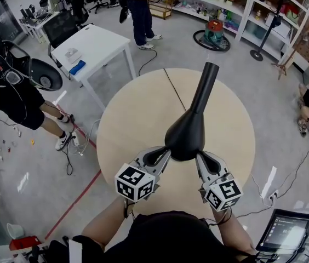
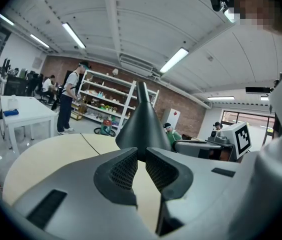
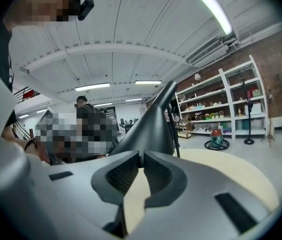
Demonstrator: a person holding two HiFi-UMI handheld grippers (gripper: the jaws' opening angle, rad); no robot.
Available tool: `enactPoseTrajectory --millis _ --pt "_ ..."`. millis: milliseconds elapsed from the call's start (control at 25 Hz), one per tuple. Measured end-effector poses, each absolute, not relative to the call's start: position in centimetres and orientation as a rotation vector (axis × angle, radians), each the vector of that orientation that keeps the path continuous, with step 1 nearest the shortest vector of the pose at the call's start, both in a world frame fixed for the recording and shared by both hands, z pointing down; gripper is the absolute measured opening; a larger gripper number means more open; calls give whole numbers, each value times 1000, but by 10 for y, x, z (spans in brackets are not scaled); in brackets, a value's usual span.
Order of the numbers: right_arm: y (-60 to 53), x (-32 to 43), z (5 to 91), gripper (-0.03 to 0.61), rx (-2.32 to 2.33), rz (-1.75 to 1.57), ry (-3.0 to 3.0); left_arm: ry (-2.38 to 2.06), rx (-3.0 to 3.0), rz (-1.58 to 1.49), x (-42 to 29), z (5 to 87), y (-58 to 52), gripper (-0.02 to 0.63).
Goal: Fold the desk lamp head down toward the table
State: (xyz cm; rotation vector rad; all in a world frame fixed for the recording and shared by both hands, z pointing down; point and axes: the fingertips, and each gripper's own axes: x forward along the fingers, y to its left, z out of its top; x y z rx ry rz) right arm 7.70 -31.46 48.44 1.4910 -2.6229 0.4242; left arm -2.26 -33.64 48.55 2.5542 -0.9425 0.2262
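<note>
Lamp head (image 1: 186, 137) rim pinched by left gripper (image 1: 167, 151), right gripper (image 1: 199, 155), above table (image 1: 127, 125)

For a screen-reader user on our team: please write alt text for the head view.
Seen from above, a black cone-shaped lamp head stands over a round beige table, its wide rim pinched by the left gripper and the right gripper from either side.
</note>
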Motion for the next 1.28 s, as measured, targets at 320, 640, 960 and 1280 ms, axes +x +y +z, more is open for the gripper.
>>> enactPoseTrajectory --millis 320,640,960,1280 --pt "-319 78 494 31 1493 453 -2618 -932 2536 238 -22 496 -341 32" --pt "-322 81 500 31 1494 480 -2610 -922 2520 251 -18 504 -344 32" --pt "-326 79 508 31 1493 497 -2599 -915 2507 263 -21 514 -348 32" --pt "-326 80 511 31 1494 515 -2597 -944 2483 224 -21 519 -348 32"
